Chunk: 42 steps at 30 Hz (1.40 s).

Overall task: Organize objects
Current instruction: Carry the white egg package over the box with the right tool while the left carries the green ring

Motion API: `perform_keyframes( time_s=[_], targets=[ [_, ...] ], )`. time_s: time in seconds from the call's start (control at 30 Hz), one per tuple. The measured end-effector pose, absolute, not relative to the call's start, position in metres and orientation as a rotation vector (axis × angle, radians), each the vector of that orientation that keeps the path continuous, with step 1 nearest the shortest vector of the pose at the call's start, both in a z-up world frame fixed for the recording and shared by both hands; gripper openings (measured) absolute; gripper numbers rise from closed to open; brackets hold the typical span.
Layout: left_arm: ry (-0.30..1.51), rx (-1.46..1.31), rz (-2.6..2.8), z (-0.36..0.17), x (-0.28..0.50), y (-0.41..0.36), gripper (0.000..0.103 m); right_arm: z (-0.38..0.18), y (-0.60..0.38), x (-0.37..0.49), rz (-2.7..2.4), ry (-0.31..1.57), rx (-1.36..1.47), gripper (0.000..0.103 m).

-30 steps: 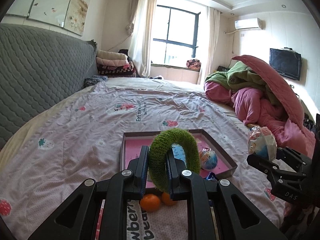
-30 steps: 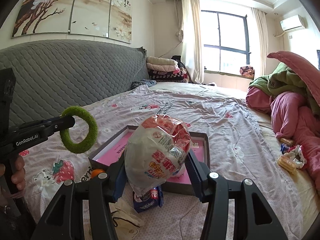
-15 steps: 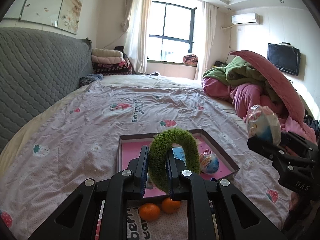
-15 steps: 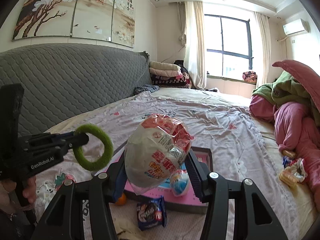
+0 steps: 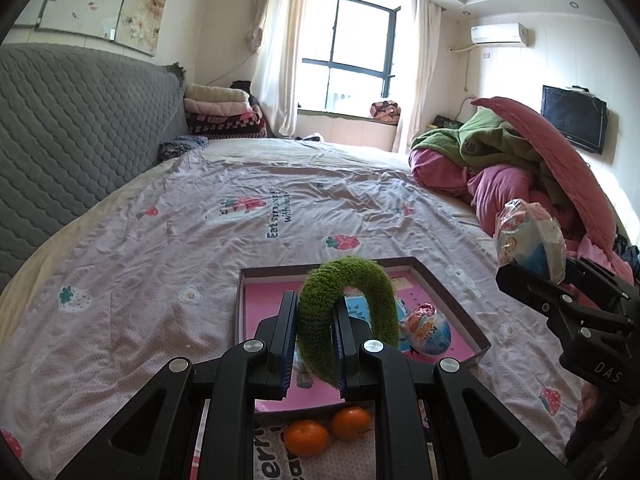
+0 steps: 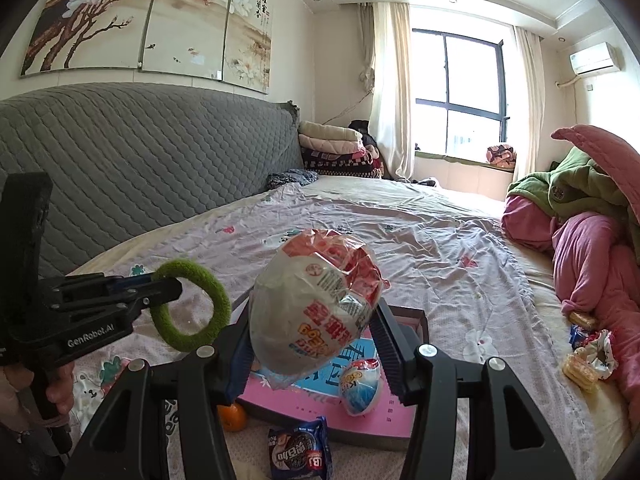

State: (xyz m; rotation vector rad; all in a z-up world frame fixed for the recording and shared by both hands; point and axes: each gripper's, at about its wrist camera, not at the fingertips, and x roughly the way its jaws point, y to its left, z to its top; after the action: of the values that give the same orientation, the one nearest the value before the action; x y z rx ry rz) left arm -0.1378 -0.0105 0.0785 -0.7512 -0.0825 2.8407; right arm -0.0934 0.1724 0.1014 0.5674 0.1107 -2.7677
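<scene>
Evidently gripping green ring (image 5: 347,316) in left hand-held gripper (image 5: 313,344), snack bag (image 6: 316,308) in right hand-held gripper (image 6: 312,344), both poised above tray (image 5: 456,300) for placing.

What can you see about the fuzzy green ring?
The fuzzy green ring is a closed loop with an open middle, covered in what looks like short, grassy pile. The left gripper is shut on its lower side, pads pressing from both sides, so it stands upright in the air above the shallow pink-lined tray. From the right wrist view it shows as a full circle. Nothing else touches it.
</scene>
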Motion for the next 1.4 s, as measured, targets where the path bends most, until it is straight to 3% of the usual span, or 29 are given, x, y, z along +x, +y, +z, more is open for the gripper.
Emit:
perform_keyframes(
  time_s=[0.9,1.4],
  targets=[
    [-0.078,-0.734,2.827,0.093,-0.199,-0.012,0.016,0.109,0.186,-0.162,-2.781,0.021,0.617,0.054],
    [-0.089,-0.861,2.843,0.062,-0.236,-0.022,0.016,0.081,0.173,-0.173,-2.721,0.078,0.712,0.054]
  ],
)
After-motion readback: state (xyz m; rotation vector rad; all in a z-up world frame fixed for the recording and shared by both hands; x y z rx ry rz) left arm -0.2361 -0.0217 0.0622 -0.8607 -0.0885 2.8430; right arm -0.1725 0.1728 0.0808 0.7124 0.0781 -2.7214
